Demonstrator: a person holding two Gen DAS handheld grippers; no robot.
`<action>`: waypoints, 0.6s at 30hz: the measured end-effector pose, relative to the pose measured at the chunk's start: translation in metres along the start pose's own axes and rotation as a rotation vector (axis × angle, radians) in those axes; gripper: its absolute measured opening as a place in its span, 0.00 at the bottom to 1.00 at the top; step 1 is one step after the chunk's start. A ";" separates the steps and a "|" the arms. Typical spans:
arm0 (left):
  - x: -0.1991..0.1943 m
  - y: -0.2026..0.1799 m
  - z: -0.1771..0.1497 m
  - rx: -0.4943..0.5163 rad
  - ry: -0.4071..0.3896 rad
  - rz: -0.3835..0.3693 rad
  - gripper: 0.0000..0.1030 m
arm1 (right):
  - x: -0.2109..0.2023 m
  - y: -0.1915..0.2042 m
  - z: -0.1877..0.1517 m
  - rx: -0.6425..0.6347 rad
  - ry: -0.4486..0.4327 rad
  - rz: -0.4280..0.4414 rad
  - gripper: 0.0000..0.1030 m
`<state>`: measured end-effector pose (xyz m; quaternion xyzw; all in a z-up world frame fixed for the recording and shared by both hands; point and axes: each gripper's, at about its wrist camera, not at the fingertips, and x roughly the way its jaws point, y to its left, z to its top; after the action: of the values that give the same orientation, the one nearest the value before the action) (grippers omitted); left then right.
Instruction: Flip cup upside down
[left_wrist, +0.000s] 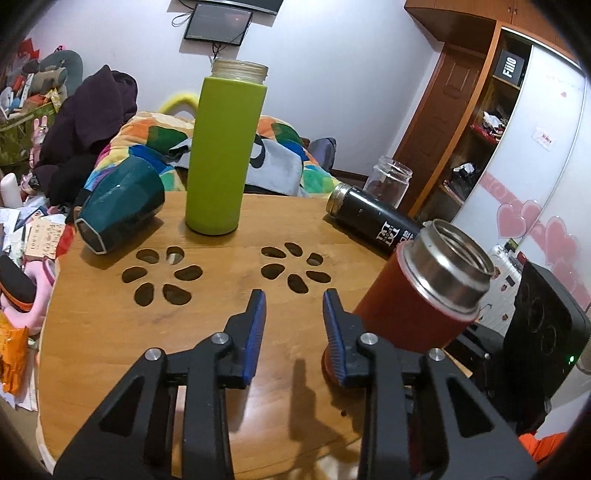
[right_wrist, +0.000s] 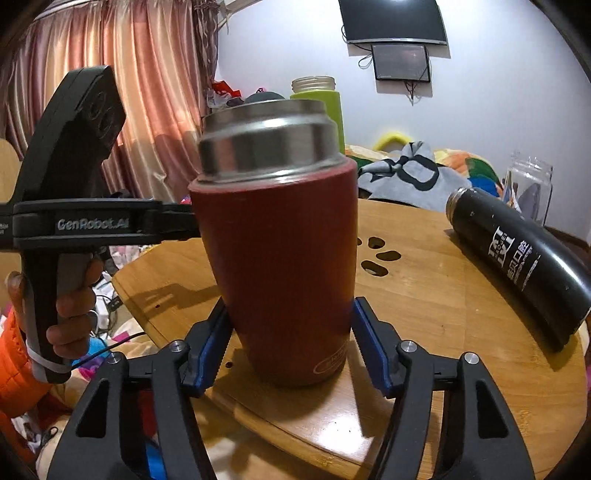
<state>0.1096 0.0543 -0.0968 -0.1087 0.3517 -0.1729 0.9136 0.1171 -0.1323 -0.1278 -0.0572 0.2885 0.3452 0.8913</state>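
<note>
A red cup (right_wrist: 284, 266) with a steel rim stands mouth up at the near edge of the wooden table (right_wrist: 443, 317). It stands between the blue pads of my right gripper (right_wrist: 291, 343); the left pad touches it, and a narrow gap shows at the right pad. In the left wrist view the red cup (left_wrist: 417, 299) leans at the right, beside the right finger of my left gripper (left_wrist: 294, 314), which is open and empty over the table (left_wrist: 110, 332). The left gripper's body (right_wrist: 85, 221) also shows at the left of the right wrist view.
A tall green bottle (left_wrist: 223, 147) stands at the table's back. A dark teal cup (left_wrist: 118, 210) lies on its side at back left. A black flask (left_wrist: 373, 218) lies at back right, with a glass jar (left_wrist: 389, 181) behind it. A bed with clothes is beyond.
</note>
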 end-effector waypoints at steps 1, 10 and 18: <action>0.001 0.000 0.000 -0.002 -0.001 -0.005 0.27 | 0.000 0.001 0.001 -0.001 0.007 -0.002 0.58; 0.006 -0.006 0.002 -0.011 0.010 -0.058 0.25 | -0.010 -0.003 0.013 -0.053 0.066 -0.099 0.57; 0.014 -0.009 0.002 -0.024 0.030 -0.088 0.25 | -0.017 0.000 0.017 -0.111 0.115 -0.115 0.57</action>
<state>0.1187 0.0411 -0.1008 -0.1324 0.3622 -0.2104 0.8984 0.1148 -0.1368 -0.1038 -0.1429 0.3157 0.3050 0.8871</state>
